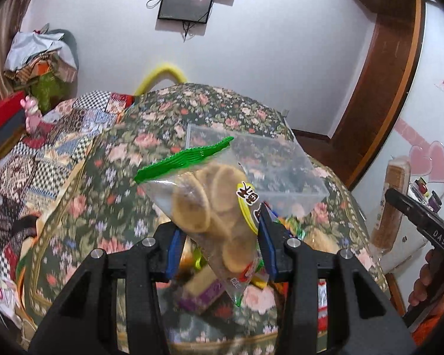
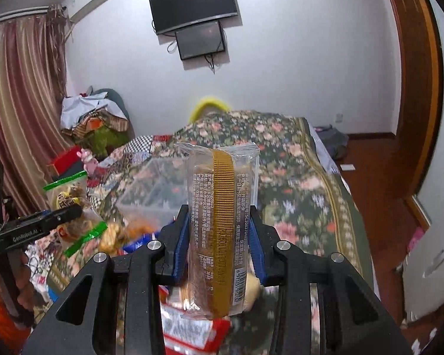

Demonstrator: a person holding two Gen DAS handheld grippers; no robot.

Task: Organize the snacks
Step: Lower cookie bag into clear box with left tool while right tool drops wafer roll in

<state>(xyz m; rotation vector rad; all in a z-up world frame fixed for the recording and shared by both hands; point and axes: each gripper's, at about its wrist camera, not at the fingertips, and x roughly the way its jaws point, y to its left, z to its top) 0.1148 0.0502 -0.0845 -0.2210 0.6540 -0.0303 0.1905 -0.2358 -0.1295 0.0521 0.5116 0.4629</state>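
Observation:
My left gripper (image 1: pixel 220 233) is shut on a clear bag of round biscuits (image 1: pixel 210 204) with green sealed ends, held above the bed. It also shows at the left of the right wrist view (image 2: pixel 69 204). My right gripper (image 2: pixel 219 236) is shut on a long clear snack packet with a gold stripe (image 2: pixel 222 222), held upright; the packet also shows at the right of the left wrist view (image 1: pixel 390 204). A clear plastic box (image 1: pixel 251 159) sits on the floral bedspread (image 1: pixel 162 124) beyond both grippers, also in the right wrist view (image 2: pixel 154 183). Several loose snacks (image 1: pixel 201 290) lie below.
A red and white packet (image 2: pixel 189 334) lies under my right gripper. A patchwork quilt (image 1: pixel 59 136) covers the bed's left side. Boxes and a clothes pile (image 2: pixel 91 118) stand by the curtain. A wooden door frame (image 1: pixel 379 88) and a white cabinet (image 1: pixel 429 118) stand right.

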